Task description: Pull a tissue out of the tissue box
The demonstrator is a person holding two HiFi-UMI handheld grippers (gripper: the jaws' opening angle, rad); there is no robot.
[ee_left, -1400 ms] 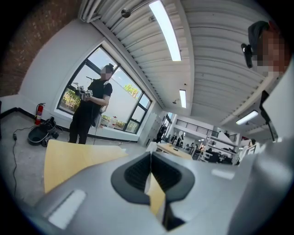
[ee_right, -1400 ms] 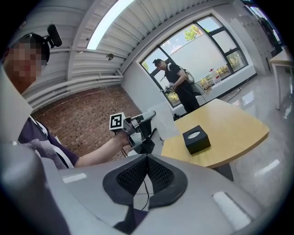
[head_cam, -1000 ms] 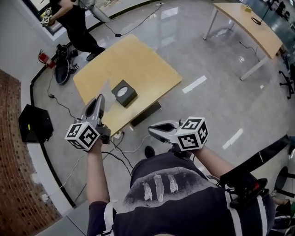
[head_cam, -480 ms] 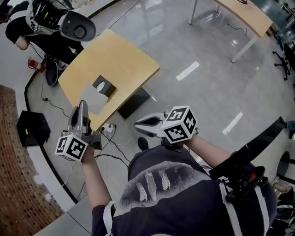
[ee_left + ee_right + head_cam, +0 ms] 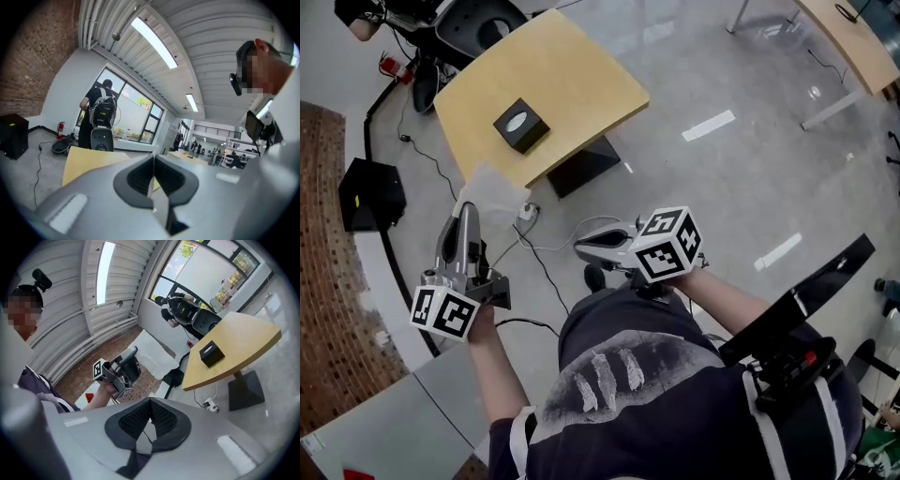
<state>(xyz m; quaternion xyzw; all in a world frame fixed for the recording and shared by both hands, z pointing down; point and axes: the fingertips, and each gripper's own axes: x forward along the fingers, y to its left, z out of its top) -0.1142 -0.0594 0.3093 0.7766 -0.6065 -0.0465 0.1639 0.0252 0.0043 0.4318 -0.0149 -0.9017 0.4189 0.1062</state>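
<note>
Two grippers are showing in the head view. At the left, the left gripper (image 5: 466,211) is clamping its jaws on a corner of a white tissue (image 5: 492,186), and the sheet is hanging in the air beside the near edge of the wooden table (image 5: 581,84). Further right, the black tissue box (image 5: 522,125) is sitting on that table, well apart from both grippers. At the right, the right gripper (image 5: 581,246) is pressing its jaws together on nothing.
</note>
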